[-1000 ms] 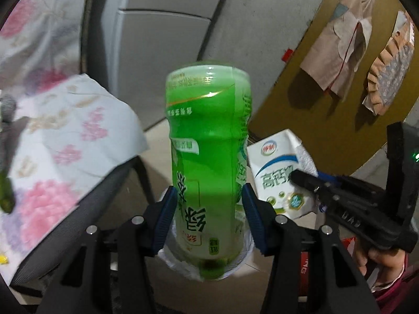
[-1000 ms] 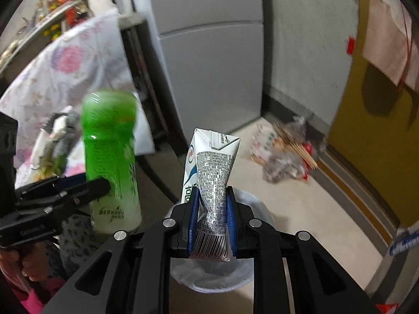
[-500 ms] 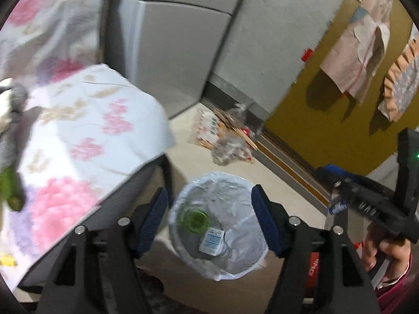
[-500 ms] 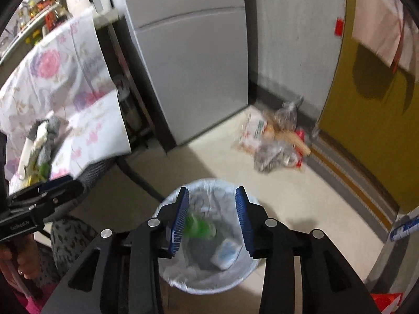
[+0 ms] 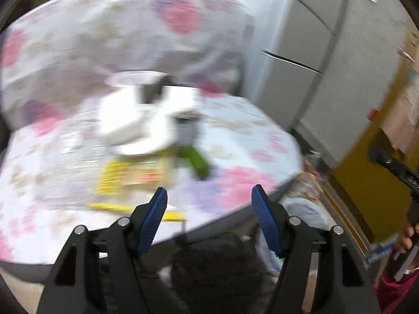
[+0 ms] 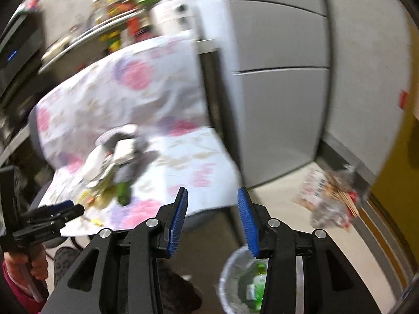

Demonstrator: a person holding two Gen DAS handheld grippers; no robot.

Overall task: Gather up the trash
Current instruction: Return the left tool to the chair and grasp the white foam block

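Note:
My left gripper (image 5: 209, 198) is open and empty, facing a blurred pile of trash (image 5: 154, 130) on a chair with a floral cover (image 5: 235, 183). The pile has white wrappers, a yellow packet (image 5: 115, 175) and a green item (image 5: 196, 161). My right gripper (image 6: 212, 204) is open and empty above the floor by the chair. The trash pile (image 6: 115, 164) is to its left. The lined bin (image 6: 243, 285) sits below it, with the green bottle (image 6: 259, 278) inside. The left gripper (image 6: 52, 216) shows at the left edge.
A grey fridge (image 6: 282, 78) stands behind the chair. Bags of litter (image 6: 332, 201) lie on the floor by the yellow wall (image 6: 398, 183). A cluttered shelf (image 6: 104, 26) is at the back left. The bin edge (image 5: 306, 209) shows under the chair's right side.
Both grippers let go of the green bottle and the milk carton, which dropped into the bin. Both have since swung left and up from the bin toward the chair's trash pile.

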